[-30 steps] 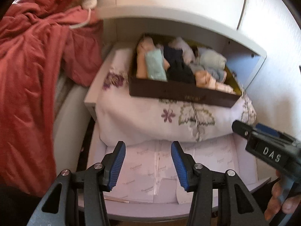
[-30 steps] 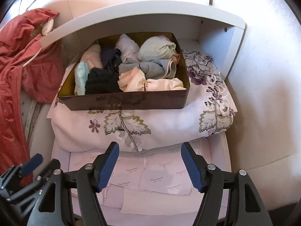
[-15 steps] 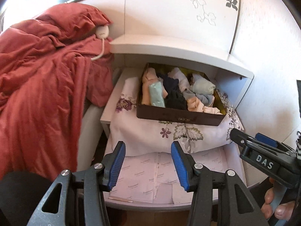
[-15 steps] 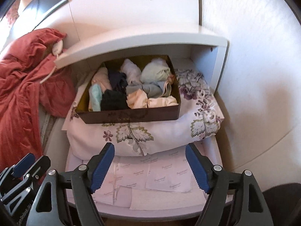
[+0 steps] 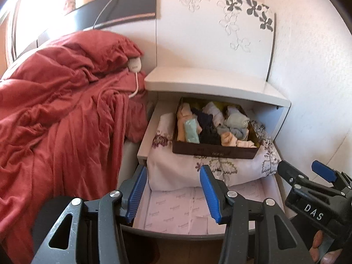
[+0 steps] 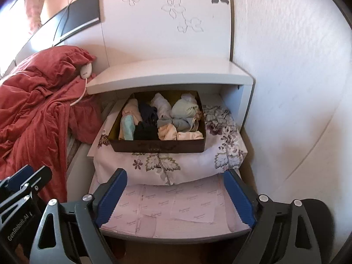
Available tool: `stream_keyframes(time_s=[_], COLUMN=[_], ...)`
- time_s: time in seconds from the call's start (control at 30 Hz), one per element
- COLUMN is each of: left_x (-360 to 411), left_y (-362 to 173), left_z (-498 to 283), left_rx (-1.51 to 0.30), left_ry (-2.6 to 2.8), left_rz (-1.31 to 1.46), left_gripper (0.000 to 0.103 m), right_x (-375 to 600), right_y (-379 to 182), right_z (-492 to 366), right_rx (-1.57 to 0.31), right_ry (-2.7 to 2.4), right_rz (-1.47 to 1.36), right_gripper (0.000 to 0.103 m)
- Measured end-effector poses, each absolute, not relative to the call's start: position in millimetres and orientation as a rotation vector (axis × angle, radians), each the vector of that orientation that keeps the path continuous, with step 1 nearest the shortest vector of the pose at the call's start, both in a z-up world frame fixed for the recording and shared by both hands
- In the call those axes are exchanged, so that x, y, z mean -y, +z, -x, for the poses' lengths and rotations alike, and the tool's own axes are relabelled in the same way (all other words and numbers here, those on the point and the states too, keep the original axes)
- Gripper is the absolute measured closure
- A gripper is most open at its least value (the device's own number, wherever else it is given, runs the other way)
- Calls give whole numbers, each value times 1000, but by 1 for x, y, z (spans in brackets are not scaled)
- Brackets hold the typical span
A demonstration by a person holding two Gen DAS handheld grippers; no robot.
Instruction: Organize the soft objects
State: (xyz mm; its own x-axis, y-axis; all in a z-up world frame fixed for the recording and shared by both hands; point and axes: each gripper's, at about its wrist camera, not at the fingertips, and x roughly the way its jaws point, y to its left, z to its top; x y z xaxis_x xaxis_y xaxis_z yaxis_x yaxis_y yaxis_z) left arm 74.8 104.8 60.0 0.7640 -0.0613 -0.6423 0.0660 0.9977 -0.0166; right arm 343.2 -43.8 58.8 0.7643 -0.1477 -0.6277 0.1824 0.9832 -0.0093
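A dark brown box (image 5: 214, 151) (image 6: 158, 148) packed with several rolled soft garments rests on a folded floral cloth (image 5: 180, 171) (image 6: 182, 165) in an open white drawer (image 5: 140, 151) (image 6: 167, 237) of a bedside cabinet. My left gripper (image 5: 173, 189) hangs open above the drawer's front, well short of the box, with nothing between its blue pads. My right gripper (image 6: 176, 195) is also back from the box; its jaws are opening wide and hold nothing.
A rumpled red blanket (image 5: 57, 114) (image 6: 33, 110) covers the bed on the left, with a white corded controller (image 5: 134, 66) on it. The cabinet top (image 5: 211, 85) overhangs the drawer. A white wall (image 6: 297, 88) closes the right side. Pink liner paper (image 6: 167, 211) covers the drawer floor.
Both grippers have pulled back and up from the drawer, so the box looks smaller and the headboard shows. The right gripper's jaws have spread wider. The left jaws kept their gap.
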Motion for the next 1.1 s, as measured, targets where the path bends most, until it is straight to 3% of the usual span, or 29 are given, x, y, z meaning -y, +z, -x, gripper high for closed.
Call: stream_keyframes(time_s=[0.27,1.1], left_x=[-96,-86], left_y=[69,71], left_z=[-67,-59], left_rx=[-657,-652], left_ry=[-110,-93], left_rz=[18,-24], left_gripper=[51,51], right_x=[52,61], right_y=[65,66], right_z=[-336,-328], right_rx=[-642,-629], right_ry=[-228,-261], right_rz=[-80,-55], right_gripper=[4,3])
